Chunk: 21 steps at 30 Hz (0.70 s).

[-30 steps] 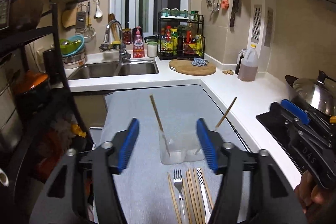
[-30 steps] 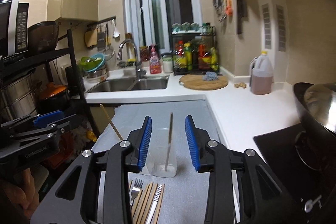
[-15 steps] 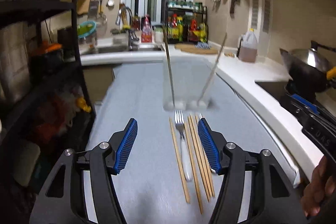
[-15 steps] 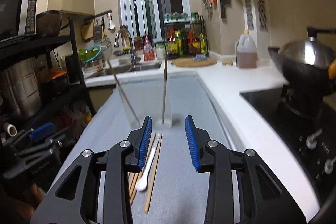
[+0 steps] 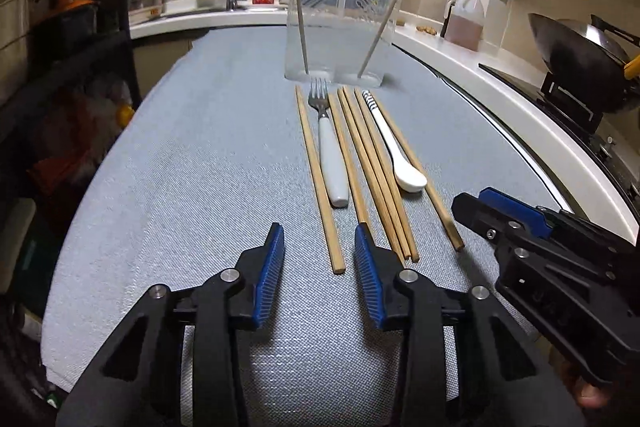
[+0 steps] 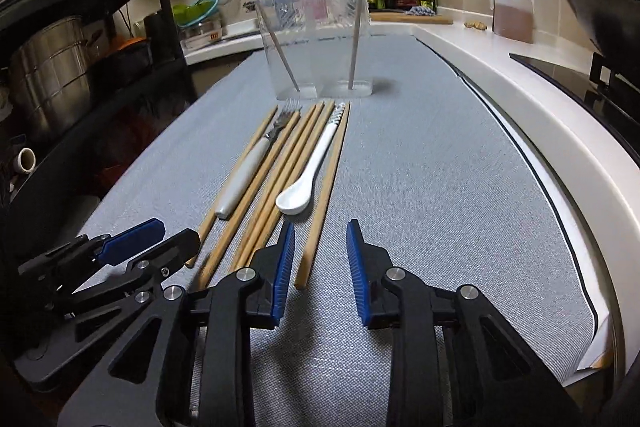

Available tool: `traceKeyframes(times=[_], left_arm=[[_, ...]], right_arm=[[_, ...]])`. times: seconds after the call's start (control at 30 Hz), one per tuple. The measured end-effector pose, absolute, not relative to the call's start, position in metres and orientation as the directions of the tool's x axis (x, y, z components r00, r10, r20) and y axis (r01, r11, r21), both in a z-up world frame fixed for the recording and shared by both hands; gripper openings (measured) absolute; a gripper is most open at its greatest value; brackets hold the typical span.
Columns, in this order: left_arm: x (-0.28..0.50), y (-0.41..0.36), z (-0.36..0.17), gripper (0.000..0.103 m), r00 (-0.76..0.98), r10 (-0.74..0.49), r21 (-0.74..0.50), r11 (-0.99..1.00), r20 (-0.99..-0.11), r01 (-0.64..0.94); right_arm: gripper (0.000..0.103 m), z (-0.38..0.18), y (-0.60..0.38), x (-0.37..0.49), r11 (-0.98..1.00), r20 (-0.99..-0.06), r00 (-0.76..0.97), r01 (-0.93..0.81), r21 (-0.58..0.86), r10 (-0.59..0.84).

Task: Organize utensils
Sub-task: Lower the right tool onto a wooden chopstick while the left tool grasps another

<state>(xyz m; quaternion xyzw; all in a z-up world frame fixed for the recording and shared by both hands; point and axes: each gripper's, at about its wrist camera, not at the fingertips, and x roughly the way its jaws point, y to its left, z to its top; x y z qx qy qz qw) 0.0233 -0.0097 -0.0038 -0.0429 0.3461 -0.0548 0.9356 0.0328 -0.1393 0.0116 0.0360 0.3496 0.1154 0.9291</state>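
Several wooden chopsticks, a white-handled fork (image 5: pixel 332 155) and a white spoon (image 5: pixel 400 163) lie side by side on the grey cloth (image 5: pixel 200 147). Behind them stands a clear two-part holder (image 5: pixel 344 27) with one chopstick in each part. My left gripper (image 5: pixel 319 239) hovers low with its jaws closing. The near end of the leftmost chopstick (image 5: pixel 316 167) lies between them, untouched by the pads. My right gripper (image 6: pixel 320 231) is also closing, around the near end of the rightmost chopstick (image 6: pixel 328 179), with its pads clear of it.
A wok (image 5: pixel 580 55) sits on the black hob at the right, beyond the white counter edge. A jug of brown liquid (image 5: pixel 464 23) stands on the counter. A black rack with pots (image 6: pixel 60 67) fills the left side. The sink lies behind the holder.
Both grippers have dropped from above the holder to just over the cloth, at the near ends of the chopsticks. Both pairs of jaws have narrowed.
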Motion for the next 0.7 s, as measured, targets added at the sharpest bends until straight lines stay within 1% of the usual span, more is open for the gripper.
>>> traceKeyframes(times=[0.1, 0.23, 0.3, 0.33, 0.37, 0.53, 0.7], left_arm=[[0.024, -0.014, -0.008, 0.030, 0.752, -0.116, -0.084, 0.993, -0.649, 0.080], [0.022, -0.019, -0.008, 0.024, 0.757, -0.087, -0.037, 0.996, -0.647, 0.083], [0.021, -0.019, -0.007, 0.016, 0.761, -0.071, -0.014, 0.997, -0.645, 0.081], [0.020, -0.018, -0.007, 0.009, 0.762, -0.069, -0.010, 0.997, -0.644, 0.083], [0.021, -0.017, -0.006, 0.007, 0.761, -0.069, -0.009, 0.997, -0.645, 0.083], [0.019, -0.010, -0.006, 0.007, 0.761, -0.067, -0.019, 0.997, -0.646, 0.072], [0.017, 0.004, -0.004, 0.007, 0.758, -0.058, -0.041, 0.998, -0.650, 0.041]], right_arm=[[0.022, 0.004, -0.137, 0.036, 0.971, -0.668, 0.705, -0.189, 0.148, 0.239], [0.018, 0.005, -0.134, 0.036, 0.967, -0.667, 0.701, -0.204, 0.153, 0.253], [0.015, 0.005, -0.132, 0.035, 0.967, -0.669, 0.699, -0.212, 0.144, 0.253], [0.012, 0.005, -0.131, 0.034, 0.967, -0.672, 0.698, -0.213, 0.137, 0.249], [0.008, 0.005, -0.130, 0.034, 0.968, -0.672, 0.698, -0.212, 0.137, 0.248], [0.007, 0.006, -0.135, 0.032, 0.974, -0.671, 0.706, -0.193, 0.122, 0.224], [0.006, 0.007, -0.148, 0.027, 0.987, -0.681, 0.716, -0.130, 0.090, 0.156]])
